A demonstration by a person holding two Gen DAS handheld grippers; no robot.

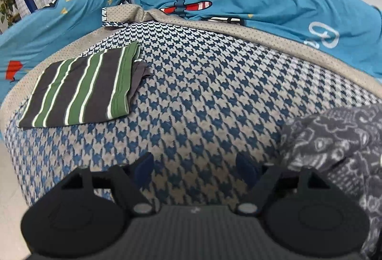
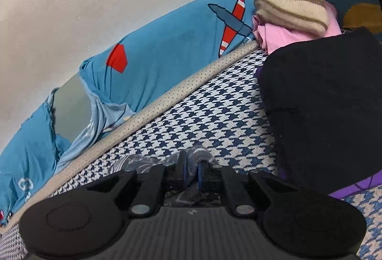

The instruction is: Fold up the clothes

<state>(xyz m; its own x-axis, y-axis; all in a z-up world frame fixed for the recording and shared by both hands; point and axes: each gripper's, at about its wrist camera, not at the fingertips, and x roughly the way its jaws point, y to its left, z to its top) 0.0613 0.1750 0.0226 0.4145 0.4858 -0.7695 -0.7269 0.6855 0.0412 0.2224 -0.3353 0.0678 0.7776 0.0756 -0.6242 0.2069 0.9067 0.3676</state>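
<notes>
Left wrist view: the left gripper (image 1: 194,165) hovered over the houndstooth mattress (image 1: 203,83), jaws spread and empty; a folded striped shirt (image 1: 81,85) lay far left, the grey patterned garment (image 1: 334,152) near right.

Right wrist view: the right gripper (image 2: 192,175) pinched that garment's edge — best kept taut, and clear of the black garment (image 2: 322,102) at right.

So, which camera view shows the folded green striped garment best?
The left wrist view. There the folded green striped garment lies flat and fully visible on the houndstooth surface, ahead and to the left of the open left gripper. The right wrist view does not show it at all.
</notes>
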